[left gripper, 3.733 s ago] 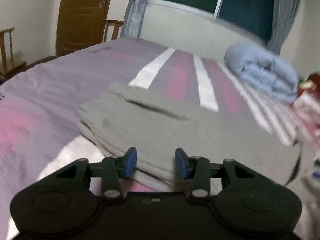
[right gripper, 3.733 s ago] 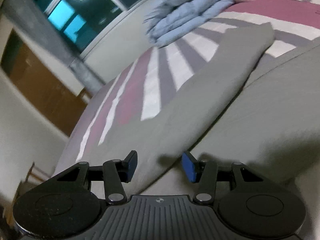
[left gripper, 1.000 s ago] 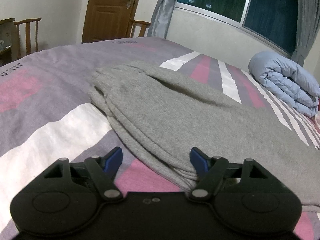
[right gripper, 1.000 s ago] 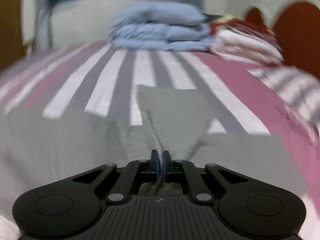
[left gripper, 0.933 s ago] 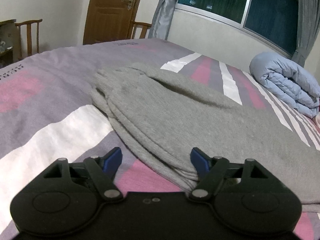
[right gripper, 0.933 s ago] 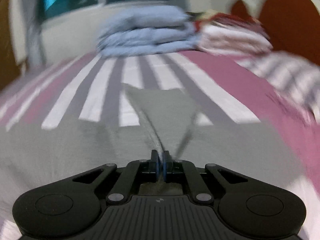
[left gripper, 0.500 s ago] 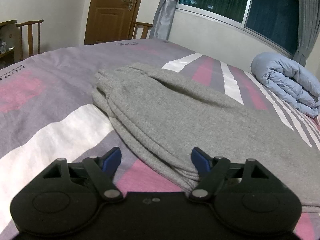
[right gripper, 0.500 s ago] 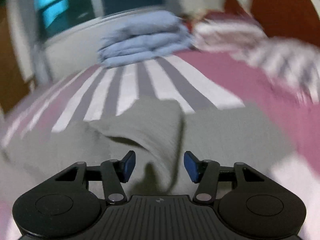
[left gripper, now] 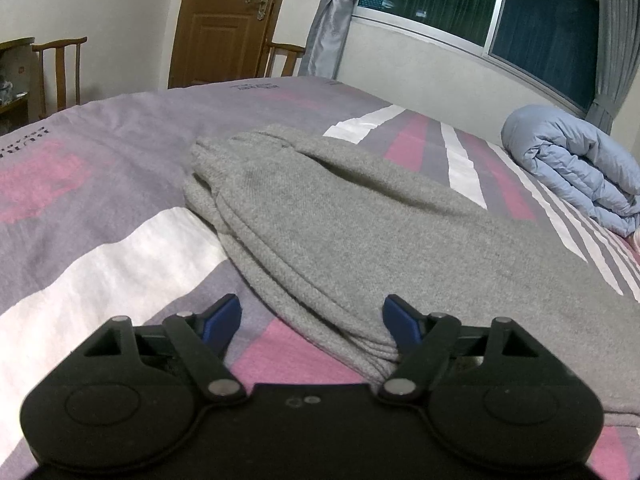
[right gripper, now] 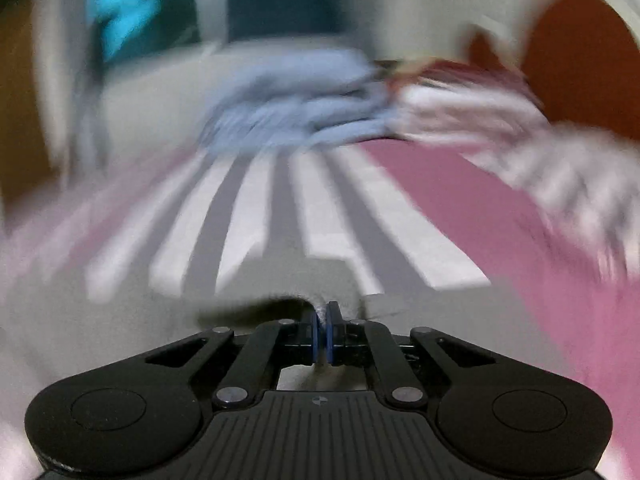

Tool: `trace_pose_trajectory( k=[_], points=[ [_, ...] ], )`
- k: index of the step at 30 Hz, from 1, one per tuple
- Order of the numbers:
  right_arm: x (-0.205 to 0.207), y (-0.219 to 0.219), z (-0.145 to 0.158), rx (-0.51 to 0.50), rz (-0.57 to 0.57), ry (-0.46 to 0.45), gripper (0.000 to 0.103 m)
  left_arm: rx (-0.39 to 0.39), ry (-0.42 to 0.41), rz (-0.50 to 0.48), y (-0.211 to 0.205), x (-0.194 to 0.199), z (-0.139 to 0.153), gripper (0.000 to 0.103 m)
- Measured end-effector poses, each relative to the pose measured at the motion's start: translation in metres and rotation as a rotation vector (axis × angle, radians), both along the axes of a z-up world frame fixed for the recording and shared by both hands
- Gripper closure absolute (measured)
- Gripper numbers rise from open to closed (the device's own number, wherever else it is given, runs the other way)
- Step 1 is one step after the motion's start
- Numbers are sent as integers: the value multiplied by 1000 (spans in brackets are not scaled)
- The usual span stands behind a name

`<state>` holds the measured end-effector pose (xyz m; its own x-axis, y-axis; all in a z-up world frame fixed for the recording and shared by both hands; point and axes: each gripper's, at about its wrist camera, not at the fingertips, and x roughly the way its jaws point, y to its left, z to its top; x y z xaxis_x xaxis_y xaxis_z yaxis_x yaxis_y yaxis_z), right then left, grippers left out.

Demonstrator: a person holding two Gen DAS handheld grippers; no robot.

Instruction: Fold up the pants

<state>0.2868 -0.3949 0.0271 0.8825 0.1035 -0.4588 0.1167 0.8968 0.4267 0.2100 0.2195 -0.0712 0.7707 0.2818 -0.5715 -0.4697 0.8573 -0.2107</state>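
The right gripper (right gripper: pixel 322 334) has its blue fingers (right gripper: pixel 314 336) pressed together, with a thin ridge of grey cloth caught between them; this view is heavily blurred, so it is most likely an edge of the pants (right gripper: pixel 120 332), though which edge cannot be told. Grey fabric spreads to both sides of the closed fingers and lies on the bed (right gripper: pixel 460 208).

The left gripper (left gripper: pixel 311 320) has its fingers (left gripper: pixel 222 316) spread wide and holds nothing. Its right finger sits against the stacked edges of the pants (left gripper: pixel 360 220), and its left finger is over the striped bedcover (left gripper: pixel 100 264), clear of the cloth.

The pants lie in flat layers across the middle of the bed, with a gathered end toward the bed's far left corner and the layered edges nearest the left gripper.

Near the far right edge of the bed lies a rolled blue quilt (left gripper: pixel 576 168). Beyond the bed are a brown door (left gripper: pixel 228 20), two wooden chairs (left gripper: pixel 60 72), a dark window (left gripper: pixel 492 4) and grey curtains (left gripper: pixel 332 16).
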Motion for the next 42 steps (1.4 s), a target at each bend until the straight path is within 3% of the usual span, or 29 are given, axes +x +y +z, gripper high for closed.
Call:
trace_pose_trajectory(
  k=[2, 4, 5, 6, 8, 11, 14, 16, 22, 23, 25, 26, 29, 30, 33, 35, 42],
  points=[
    [-16, -43, -22, 295, -119, 29, 98, 1, 0, -1, 0, 0, 0, 31],
    [-18, -74, -73, 573, -191, 182, 98, 2, 1, 0, -1, 0, 0, 31],
    [-21, -83, -95, 654, -209, 214, 99, 2, 1, 0, -1, 0, 0, 31],
    [-26, -89, -106, 714, -192, 173, 99, 2, 0, 0, -1, -1, 0, 31],
    [-26, -86, -97, 623, -152, 164, 97, 1, -2, 0, -1, -1, -1, 31],
    [-21, -74, -69, 386, -117, 129, 80, 1, -1, 1, -1, -1, -1, 30],
    [-17, -46, -45, 101, -90, 98, 36, 2, 0, 1, -2, 0, 0, 30],
    [-16, -24, -35, -75, -46, 67, 35, 2, 0, 1, -1, 0, 0, 30],
    [-21, 31, -33, -417, 101, 6, 35, 5, 2, 1, -2, 0, 0, 30],
    [-20, 36, -35, -457, 118, 0, 39, 5, 2, 1, -1, 0, 0, 30],
    [-19, 43, -41, -500, 140, -21, 66, 5, 2, 1, -1, 0, 0, 30],
    [-18, 38, -42, -433, 127, -12, 93, 6, 2, 1, -2, 0, 0, 30],
    [-20, -29, -48, 29, -56, -9, 96, 6, 2, 0, -2, 0, 0, 30],
    [-21, -51, -65, 186, -117, 22, 96, 7, 3, -1, -1, 0, 0, 30],
    [-21, -87, -120, 511, -213, 155, 97, 5, 3, -1, -1, 0, 0, 30],
    [-27, -94, -134, 592, -200, 128, 97, 3, 3, -1, -1, 0, -1, 30],
    [-21, -101, -145, 644, -188, 114, 96, 1, 2, 0, -1, 0, -1, 30]
  ],
)
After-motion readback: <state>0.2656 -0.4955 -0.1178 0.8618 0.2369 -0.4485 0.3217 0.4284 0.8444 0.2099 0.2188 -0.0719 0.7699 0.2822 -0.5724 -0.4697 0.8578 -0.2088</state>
